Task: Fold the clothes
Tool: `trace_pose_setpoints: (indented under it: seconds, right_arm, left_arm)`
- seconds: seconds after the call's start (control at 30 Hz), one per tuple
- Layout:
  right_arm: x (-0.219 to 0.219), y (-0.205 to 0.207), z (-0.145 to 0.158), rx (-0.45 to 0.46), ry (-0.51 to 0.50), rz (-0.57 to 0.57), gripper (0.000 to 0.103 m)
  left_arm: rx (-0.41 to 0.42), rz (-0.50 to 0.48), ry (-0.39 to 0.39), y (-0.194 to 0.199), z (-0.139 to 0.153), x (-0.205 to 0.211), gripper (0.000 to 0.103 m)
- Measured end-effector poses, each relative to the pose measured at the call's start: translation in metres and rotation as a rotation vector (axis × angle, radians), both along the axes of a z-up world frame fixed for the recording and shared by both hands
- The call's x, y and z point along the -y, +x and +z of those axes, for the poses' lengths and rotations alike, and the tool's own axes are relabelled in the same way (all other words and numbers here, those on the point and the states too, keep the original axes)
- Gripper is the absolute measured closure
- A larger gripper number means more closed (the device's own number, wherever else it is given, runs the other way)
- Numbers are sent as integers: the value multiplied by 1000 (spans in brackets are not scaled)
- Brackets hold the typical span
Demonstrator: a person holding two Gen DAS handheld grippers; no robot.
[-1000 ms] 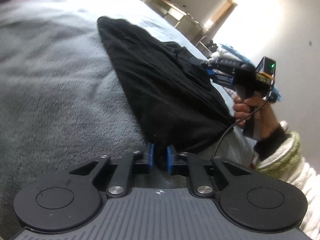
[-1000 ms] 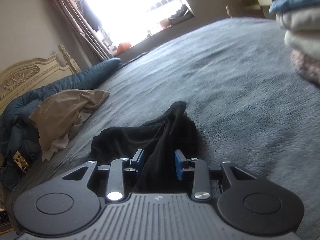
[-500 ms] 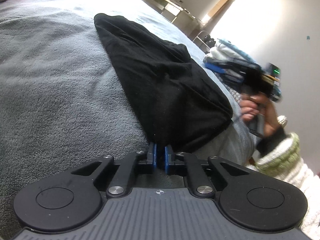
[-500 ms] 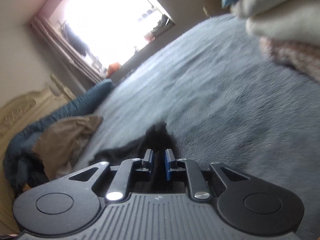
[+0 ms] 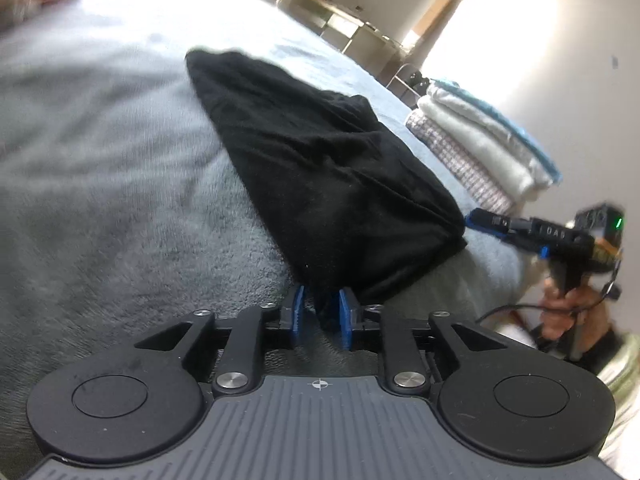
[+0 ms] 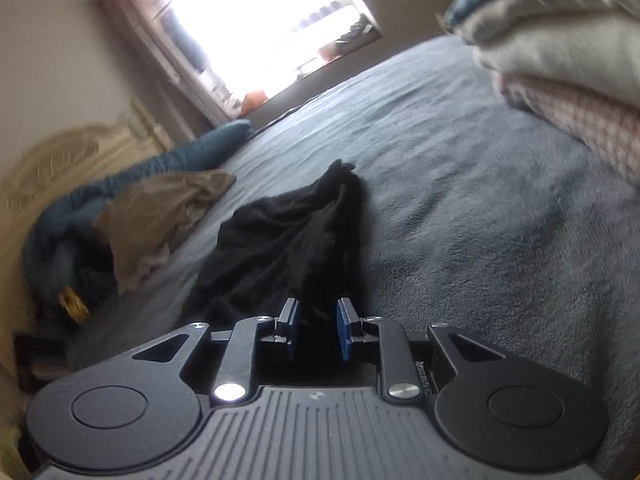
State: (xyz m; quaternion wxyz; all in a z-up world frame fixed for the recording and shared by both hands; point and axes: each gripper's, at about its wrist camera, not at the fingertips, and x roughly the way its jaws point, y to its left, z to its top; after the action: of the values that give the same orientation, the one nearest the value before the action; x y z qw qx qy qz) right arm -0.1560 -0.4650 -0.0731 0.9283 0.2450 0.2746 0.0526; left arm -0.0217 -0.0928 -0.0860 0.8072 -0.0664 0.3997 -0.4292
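A black garment point(image 5: 320, 168) lies folded in a long shape on the grey bed point(image 5: 120, 184). My left gripper point(image 5: 320, 300) is at its near end; its jaws are opening, and a tuck of black cloth sits loose between the blue pads point(image 5: 298, 308). In the left wrist view my right gripper point(image 5: 474, 218), held by a hand point(image 5: 568, 312), points at the garment's right corner. In the right wrist view the black garment point(image 6: 288, 240) runs away from my right gripper point(image 6: 316, 308), whose jaws are opening with the cloth's edge between them.
A stack of folded clothes point(image 5: 480, 152) stands on the bed just right of the garment, and the stack point(image 6: 560, 60) looms close in the right wrist view. A beige garment point(image 6: 160, 216) and a blue blanket point(image 6: 72, 216) lie by the headboard. A sleeve point(image 5: 624, 368) is at the right.
The left jaws, pinched on the garment's near end before, have parted. The right gripper has swung from the garment's top down to its right corner, and its jaws have spread.
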Motion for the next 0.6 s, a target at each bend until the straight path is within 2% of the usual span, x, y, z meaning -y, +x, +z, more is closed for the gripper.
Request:
trace_pose_setpoints:
  seconds: [0.07, 0.17, 0.27, 0.43, 0.6]
  right_arm:
    - [-12, 4, 0, -1, -85, 26, 70]
    - [-24, 11, -3, -3, -197, 44, 70]
    - [-31, 13, -4, 4, -242, 52, 95]
    - [-30, -2, 8, 47, -222, 40, 98]
    - [-26, -3, -3, -5, -198, 24, 98]
  left_arm:
    - [76, -18, 51, -9, 4, 6, 72]
    - [160, -28, 115, -20, 8, 13, 71]
    - [182, -20, 137, -22, 5, 18, 71]
    - [156, -13, 124, -18, 4, 15, 72]
    - [52, -4, 52, -8, 3, 5, 71]
